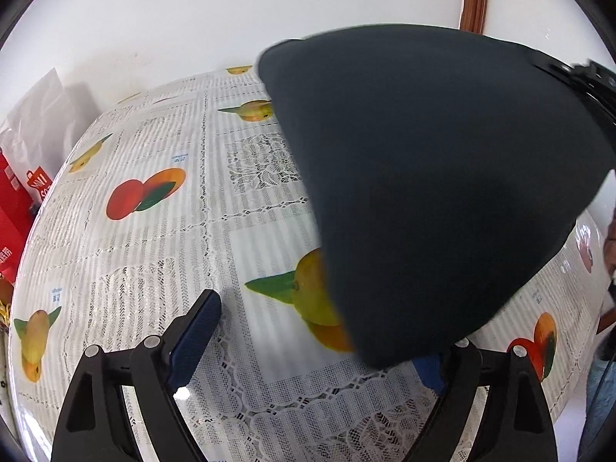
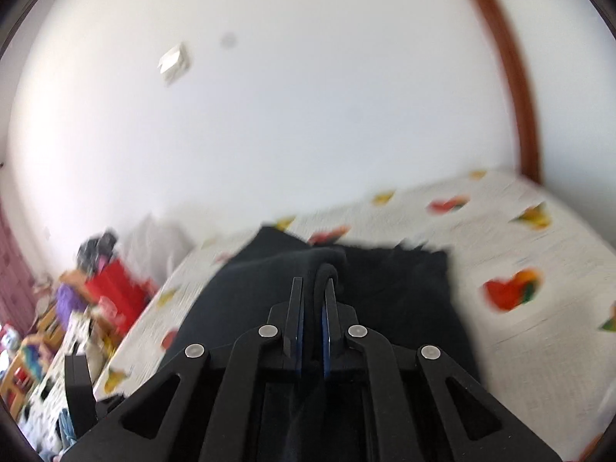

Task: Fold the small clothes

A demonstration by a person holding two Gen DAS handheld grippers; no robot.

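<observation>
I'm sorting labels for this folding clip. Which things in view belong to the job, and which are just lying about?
Part of the job:
- dark garment, lifted over the table
- right tongs, shut on a fold of it
- left tongs, open
- fruit-print tablecloth, the work surface

Just lying about:
- red box
- white bag
- blurred clutter beside the table

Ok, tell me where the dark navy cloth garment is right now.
The dark navy cloth garment is pinched in the shut right gripper and hangs lifted over the fruit-print tablecloth; in the left wrist view it fills the right side, draping past the open left gripper.
</observation>
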